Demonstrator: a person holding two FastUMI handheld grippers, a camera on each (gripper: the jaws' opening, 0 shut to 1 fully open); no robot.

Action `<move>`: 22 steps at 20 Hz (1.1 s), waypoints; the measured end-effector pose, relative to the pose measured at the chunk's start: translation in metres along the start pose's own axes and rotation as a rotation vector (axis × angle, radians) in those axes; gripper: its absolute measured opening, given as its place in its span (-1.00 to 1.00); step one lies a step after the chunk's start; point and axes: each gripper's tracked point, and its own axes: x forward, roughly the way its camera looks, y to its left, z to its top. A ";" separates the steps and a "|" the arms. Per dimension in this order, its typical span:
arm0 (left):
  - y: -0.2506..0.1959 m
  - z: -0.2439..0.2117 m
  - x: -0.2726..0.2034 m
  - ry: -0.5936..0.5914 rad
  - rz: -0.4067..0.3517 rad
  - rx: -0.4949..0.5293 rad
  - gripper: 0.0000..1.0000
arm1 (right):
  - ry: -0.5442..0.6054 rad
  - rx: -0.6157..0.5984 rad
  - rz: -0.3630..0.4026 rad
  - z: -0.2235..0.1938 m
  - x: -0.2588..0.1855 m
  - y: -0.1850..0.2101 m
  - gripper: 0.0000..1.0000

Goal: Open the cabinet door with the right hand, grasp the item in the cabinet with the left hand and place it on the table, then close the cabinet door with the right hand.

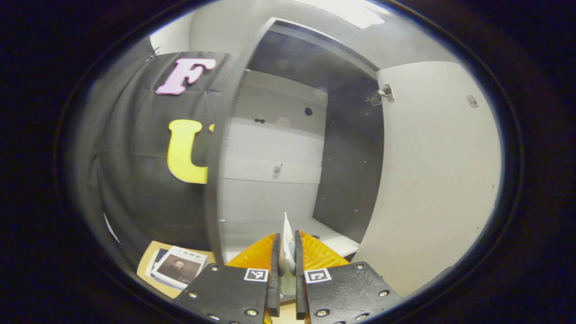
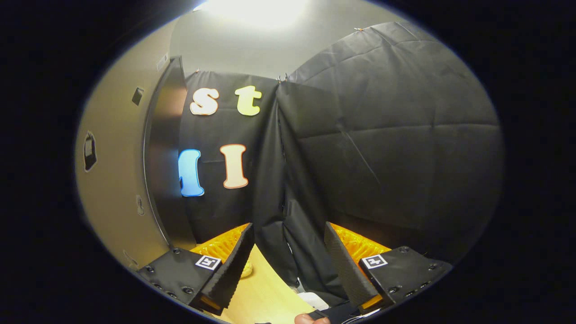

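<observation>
Left gripper [image 1: 285, 252], frame bottom centre: jaws pinched on thin white item [image 1: 285, 245], upright. Booklets [image 1: 176, 266] lower left on desk [image 1: 148, 261]. Beyond: cabinet [image 1: 274, 171] open, door [image 1: 436, 180] swung right. Right gripper [image 2: 288, 256]: jaws wide, nothing between, over desk.

The cabinet [image 1: 274, 148] stands open, its door [image 1: 432, 180] swung wide to the right, so the mouth is free for a gripper to pass straight in. The bottom shelf [image 1: 333, 238] lies bare toward its right edge. On the table [image 1: 148, 265], a stack of booklets [image 1: 177, 267] occupies the corner left of the cabinet.

In the right gripper view, the door's edge [image 2: 164, 153] stands close on the left.
</observation>
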 end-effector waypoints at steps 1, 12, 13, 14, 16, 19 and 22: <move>0.016 -0.009 -0.013 -0.001 0.033 0.005 -0.69 | -0.016 0.001 -0.008 0.006 -0.004 -0.001 0.95; 0.101 -0.175 -0.135 0.004 0.260 0.038 -0.70 | -0.013 0.041 0.039 0.012 -0.055 0.029 0.84; 0.103 -0.183 -0.141 0.002 0.263 0.031 -0.70 | -0.003 0.044 0.048 0.010 -0.058 0.031 0.84; 0.106 -0.193 -0.145 0.007 0.269 0.031 -0.70 | 0.004 0.054 0.054 0.008 -0.061 0.032 0.84; 0.114 -0.218 -0.152 0.028 0.285 0.041 -0.70 | 0.010 0.079 0.051 0.009 -0.068 0.030 0.84; 0.123 -0.255 -0.157 0.053 0.309 0.043 -0.74 | 0.009 0.090 0.061 0.003 -0.075 0.034 0.84; 0.133 -0.298 -0.157 0.107 0.325 0.043 -0.70 | 0.024 0.117 0.063 -0.007 -0.079 0.033 0.84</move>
